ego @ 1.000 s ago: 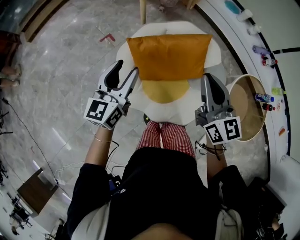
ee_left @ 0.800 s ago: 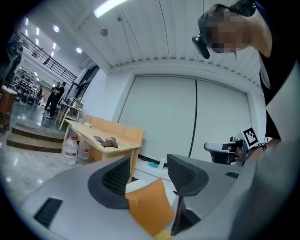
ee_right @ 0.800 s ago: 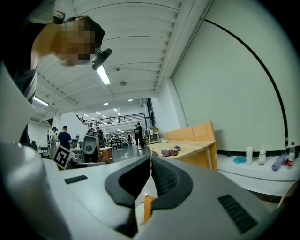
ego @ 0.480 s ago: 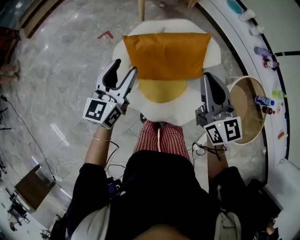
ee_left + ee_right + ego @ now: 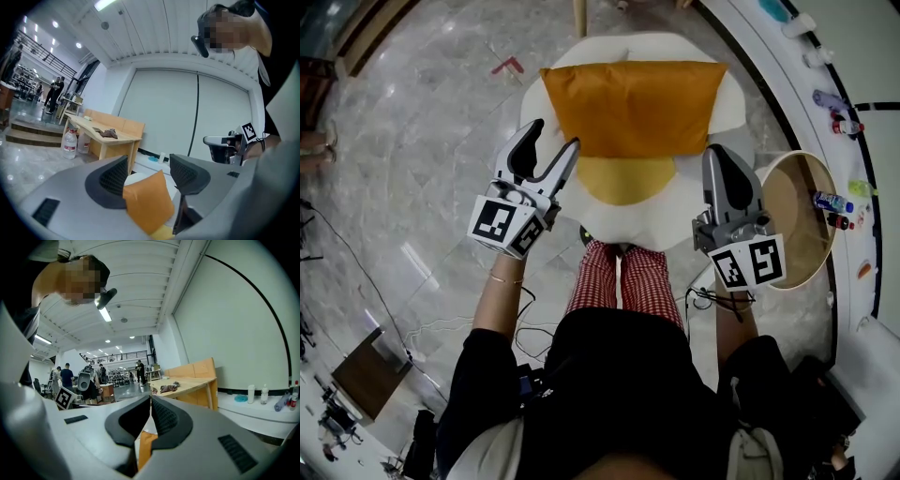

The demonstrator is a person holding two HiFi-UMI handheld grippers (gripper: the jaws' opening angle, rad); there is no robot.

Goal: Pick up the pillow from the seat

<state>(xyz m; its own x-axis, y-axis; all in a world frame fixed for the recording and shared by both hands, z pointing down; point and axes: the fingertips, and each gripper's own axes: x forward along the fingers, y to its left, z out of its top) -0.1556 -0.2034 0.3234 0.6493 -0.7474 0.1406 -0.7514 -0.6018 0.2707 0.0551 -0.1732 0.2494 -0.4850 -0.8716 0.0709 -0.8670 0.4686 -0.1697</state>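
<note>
Two grippers flank the near edge of the orange pillow (image 5: 633, 105), which lies flat across the back half of the white seat (image 5: 698, 214), its long side running left to right and the seat's yellow patch (image 5: 623, 180) showing just in front of it. The left gripper (image 5: 555, 136) sits at the pillow's near-left corner with its fingers (image 5: 110, 176) moderately apart. They have just been opening, and the left gripper view shows that orange corner framed in the gap, with neither pad pressing on it. The right gripper (image 5: 717, 155) hangs just beside the near-right corner with its fingers (image 5: 161, 420) closed together on nothing. Only a sliver of orange shows below them in its own view.

The step in hand looks like the reach-in before the grasp, and the pillow is not yet lifted. To do it well, the right fingers likely need to open before that gripper goes closer, or they will merely prod the fabric and push the pillow sideways. A stuffed pillow gives under pressure, so a shallow pinch on the very corner would probably slip. It seems better to slide each pair of fingers well past the seam, so a thick fold of fabric and stuffing sits between the pads, then close firmly. Closing both sides together and raising them level should keep the pillow from swinging. The round tabletop (image 5: 787, 225) with small bottles (image 5: 827, 199) stands near the right gripper, so lifting straight up looks safer than drifting right.
</note>
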